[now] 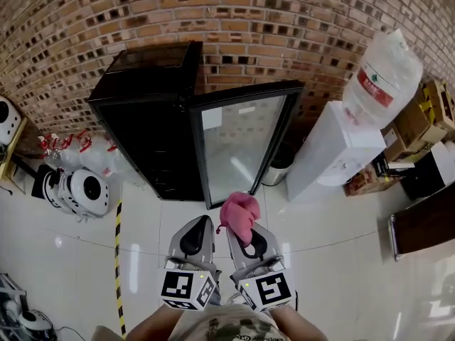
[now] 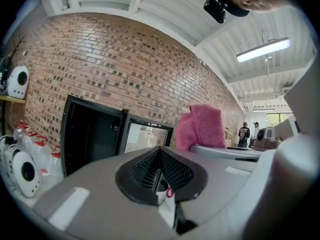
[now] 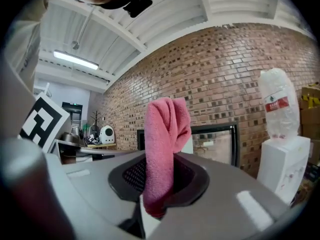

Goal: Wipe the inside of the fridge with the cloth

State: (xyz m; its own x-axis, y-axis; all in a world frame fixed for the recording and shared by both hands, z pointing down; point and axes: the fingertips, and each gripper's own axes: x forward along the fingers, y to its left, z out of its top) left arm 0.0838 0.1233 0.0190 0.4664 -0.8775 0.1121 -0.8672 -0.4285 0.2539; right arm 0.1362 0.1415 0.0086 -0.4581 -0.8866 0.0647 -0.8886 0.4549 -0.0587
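Two grippers sit side by side close to your body, well short of the work. Your left gripper (image 2: 159,171) has its jaws pressed together on nothing. Your right gripper (image 3: 157,186) is clamped on the pink cloth (image 3: 166,129), pinching only its lower end while the rest stands up in a loose, folded bunch above the jaws. Past a stretch of glossy white floor (image 1: 149,226), the glass door (image 1: 242,144) is swung wide and faces you, and the black fridge (image 1: 146,116) stands open to its left against the brick wall (image 1: 270,27), its inside dark. A white dispenser (image 1: 330,151) stands just right of the door. No wiping has started, and the cloth is nowhere near the cabinet. The likeliest trouble is that small bite on the cloth: dragged across an inner wall, it could pull free, or the floppy top could fold away so that bare jaw scrapes the liner. The door is the other hazard, since a reach from the right side could knock the glass or push it closed on the gripper. The idle left gripper, held this close alongside, could bump the fridge's frame going in.
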